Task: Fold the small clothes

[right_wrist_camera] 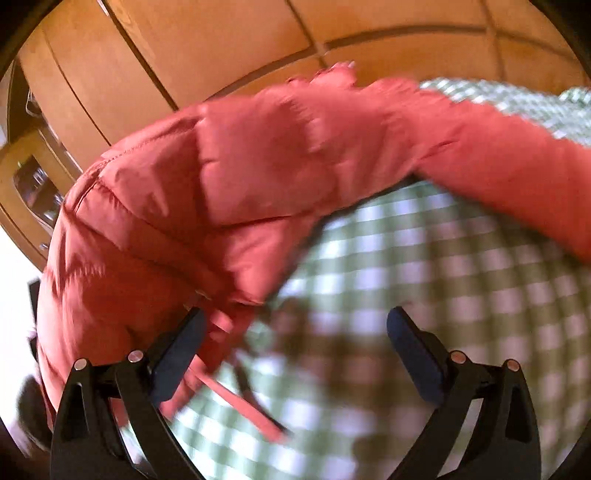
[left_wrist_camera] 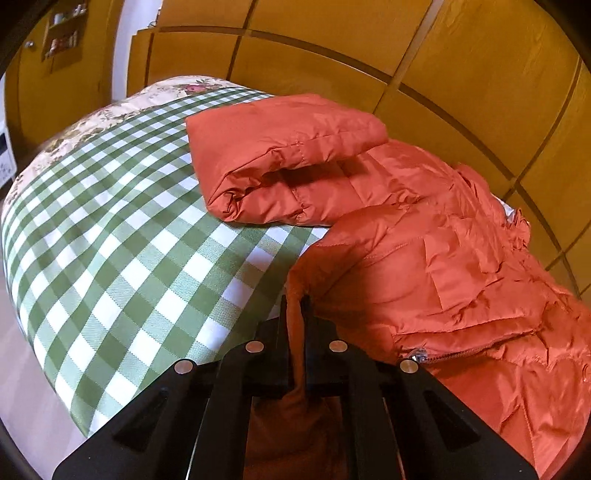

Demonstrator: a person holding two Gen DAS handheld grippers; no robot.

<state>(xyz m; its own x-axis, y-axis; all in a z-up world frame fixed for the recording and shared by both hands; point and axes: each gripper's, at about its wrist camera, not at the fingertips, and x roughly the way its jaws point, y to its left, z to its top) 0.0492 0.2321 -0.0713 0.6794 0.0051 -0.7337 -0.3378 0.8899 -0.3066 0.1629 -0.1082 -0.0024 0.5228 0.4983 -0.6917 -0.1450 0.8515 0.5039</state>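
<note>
An orange-red puffer jacket [left_wrist_camera: 424,236] lies on a table with a green-and-white checked cloth [left_wrist_camera: 110,240]. One sleeve [left_wrist_camera: 280,162] lies folded across toward the left. My left gripper [left_wrist_camera: 295,306] is shut on the jacket's edge near the zipper [left_wrist_camera: 417,356]. In the right wrist view, which is blurred by motion, the jacket [right_wrist_camera: 229,184] arcs across the cloth [right_wrist_camera: 424,295]. My right gripper [right_wrist_camera: 295,325] is open and empty, its left finger [right_wrist_camera: 184,339] next to the jacket's hem; a strap or cord [right_wrist_camera: 236,398] hangs below it.
Yellow wooden cabinet doors [left_wrist_camera: 461,74] stand close behind the table. A floral cloth [left_wrist_camera: 110,110] shows at the table's far left edge. A shelf with small items [left_wrist_camera: 62,33] hangs at the far left. The table's front edge drops off at the lower left.
</note>
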